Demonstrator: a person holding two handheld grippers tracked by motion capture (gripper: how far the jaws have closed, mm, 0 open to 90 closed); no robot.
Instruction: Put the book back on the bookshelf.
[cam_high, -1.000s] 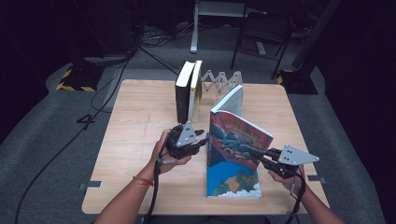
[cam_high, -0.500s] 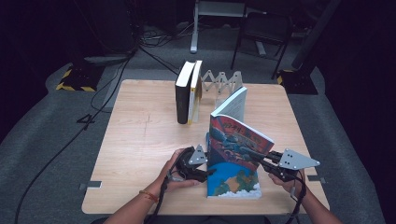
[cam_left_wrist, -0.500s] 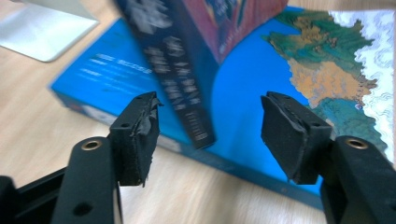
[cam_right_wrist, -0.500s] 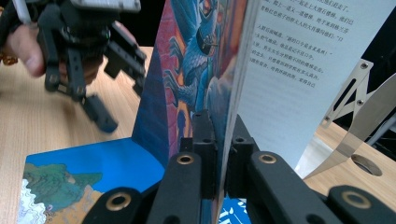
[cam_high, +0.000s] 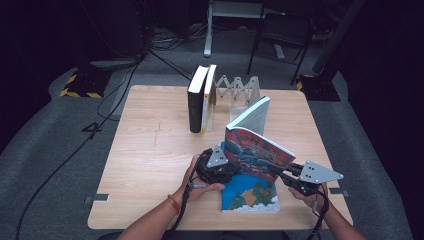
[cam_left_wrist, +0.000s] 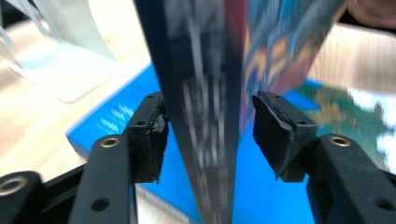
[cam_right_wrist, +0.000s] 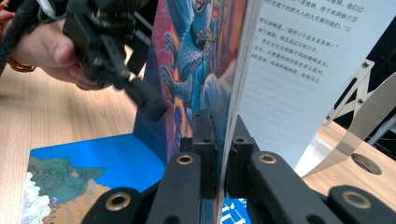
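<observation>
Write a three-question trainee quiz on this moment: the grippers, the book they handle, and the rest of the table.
1. True or false: the right gripper is shut on the front cover of the illustrated book.
2. The left gripper is: A) clamped on the spine; B) open, its jaws either side of the spine; C) resting on the table away from the book.
3. Fill in: at the table's far edge, two upright books stand beside a ____ metal rack.

Key:
1. True; the jaws pinch the cover's edge.
2. B; a gap shows at the right pad, while the left pad sits at the spine.
3. Folding.
</observation>
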